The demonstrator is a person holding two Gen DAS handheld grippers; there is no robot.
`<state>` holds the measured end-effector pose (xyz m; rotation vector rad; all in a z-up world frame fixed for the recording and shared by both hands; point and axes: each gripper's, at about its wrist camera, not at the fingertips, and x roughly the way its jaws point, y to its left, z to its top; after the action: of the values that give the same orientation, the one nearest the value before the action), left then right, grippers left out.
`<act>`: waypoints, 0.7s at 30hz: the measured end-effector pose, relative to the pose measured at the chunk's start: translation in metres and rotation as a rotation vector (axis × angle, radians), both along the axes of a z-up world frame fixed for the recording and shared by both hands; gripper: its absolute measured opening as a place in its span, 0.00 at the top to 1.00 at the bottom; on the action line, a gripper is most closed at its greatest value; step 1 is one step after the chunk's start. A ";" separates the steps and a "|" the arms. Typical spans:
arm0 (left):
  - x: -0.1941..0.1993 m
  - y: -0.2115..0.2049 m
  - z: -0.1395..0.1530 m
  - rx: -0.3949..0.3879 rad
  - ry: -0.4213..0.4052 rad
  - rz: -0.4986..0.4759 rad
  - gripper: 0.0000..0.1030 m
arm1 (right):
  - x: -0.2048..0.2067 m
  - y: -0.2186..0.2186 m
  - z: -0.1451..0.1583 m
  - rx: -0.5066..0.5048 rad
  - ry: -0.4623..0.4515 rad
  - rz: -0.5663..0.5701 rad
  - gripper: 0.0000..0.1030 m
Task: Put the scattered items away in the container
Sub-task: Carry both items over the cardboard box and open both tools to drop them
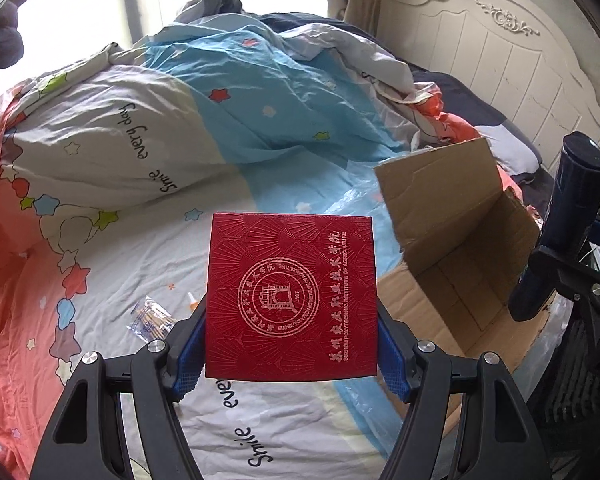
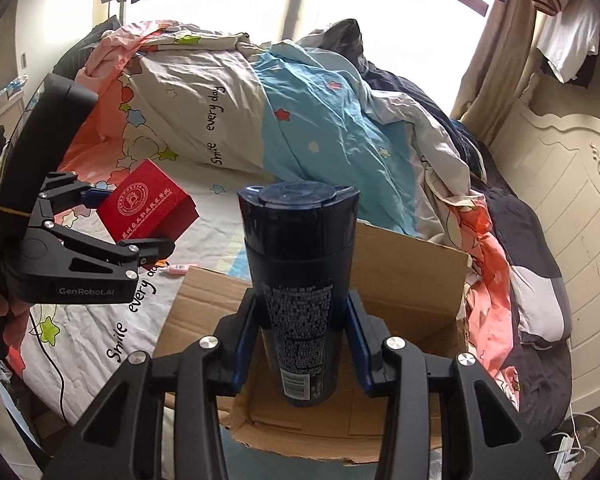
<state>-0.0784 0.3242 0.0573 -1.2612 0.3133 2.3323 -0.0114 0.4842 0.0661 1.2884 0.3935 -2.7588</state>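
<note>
My left gripper [image 1: 291, 350] is shut on a flat red box [image 1: 292, 298] with a gold round emblem, held above the bedsheet just left of the open cardboard box [image 1: 460, 264]. In the right wrist view the same red box [image 2: 150, 210] hangs in the left gripper [image 2: 140, 224] at the left. My right gripper [image 2: 300, 340] is shut on a dark blue bottle [image 2: 300, 276], upright with its cap on top, over the cardboard box [image 2: 400, 276]. The bottle [image 1: 568, 216] also shows at the right edge of the left wrist view.
A rumpled star-print duvet [image 1: 204, 92] covers the bed. A clear packet of small sticks [image 1: 150, 320] and a small orange-capped item [image 1: 191, 301] lie on the sheet. A pink item [image 2: 178, 269] lies by the box flap. A cream headboard [image 1: 500, 60] stands at the right.
</note>
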 end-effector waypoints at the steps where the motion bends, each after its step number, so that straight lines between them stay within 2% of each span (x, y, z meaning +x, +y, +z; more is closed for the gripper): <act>1: 0.001 0.008 0.002 -0.001 0.008 -0.015 0.29 | 0.001 0.006 -0.002 0.000 -0.002 -0.012 0.63; 10: 0.014 0.070 0.006 0.009 0.030 -0.124 0.29 | 0.016 0.047 -0.021 -0.019 -0.024 -0.101 0.63; 21: 0.022 0.125 -0.013 -0.010 0.010 -0.201 0.29 | 0.018 0.079 -0.040 -0.051 -0.047 -0.163 0.63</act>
<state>-0.0561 0.4495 0.0443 -1.1666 0.4347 2.1696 0.0063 0.5634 0.0258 1.4301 0.2228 -2.8418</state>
